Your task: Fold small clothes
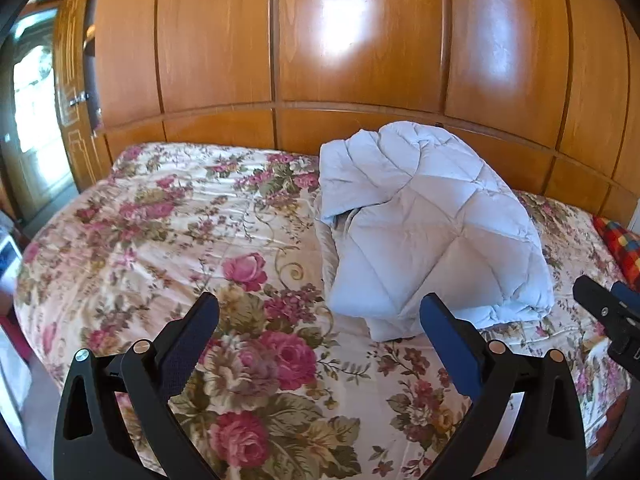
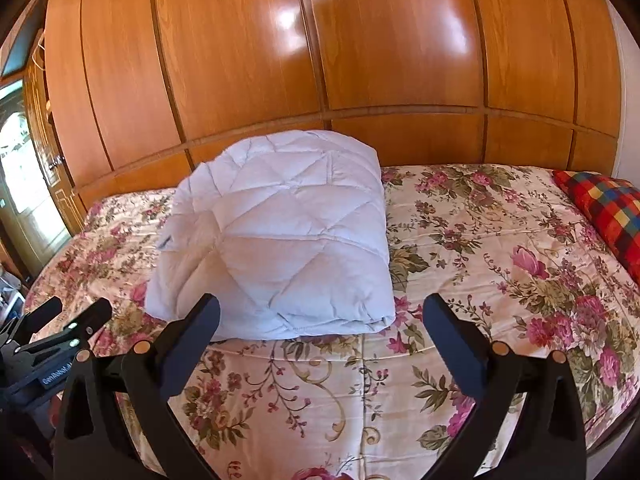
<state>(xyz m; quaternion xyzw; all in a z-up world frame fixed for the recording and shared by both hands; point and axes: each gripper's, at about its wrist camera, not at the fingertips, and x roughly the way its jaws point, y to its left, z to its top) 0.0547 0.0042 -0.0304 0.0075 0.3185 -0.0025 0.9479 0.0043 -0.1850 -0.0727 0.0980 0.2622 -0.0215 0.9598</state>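
A pale blue-white quilted garment point(image 1: 424, 232) lies bundled on the floral bedspread point(image 1: 180, 240), near the wooden wall. It shows in the right wrist view point(image 2: 276, 240) too, left of centre. My left gripper point(image 1: 320, 312) is open and empty, hovering above the bed in front and to the left of the bundle. My right gripper point(image 2: 320, 312) is open and empty, just in front of the bundle's near edge. The right gripper shows at the right edge of the left wrist view point(image 1: 612, 316); the left gripper shows at the lower left of the right wrist view point(image 2: 56, 332).
A wood-panelled wardrobe wall point(image 2: 320, 60) stands behind the bed. A red checked pillow point(image 2: 604, 208) lies at the bed's right end. A doorway with bright light point(image 1: 32, 120) is at the far left. The bedspread point(image 2: 500, 240) spreads to the right of the bundle.
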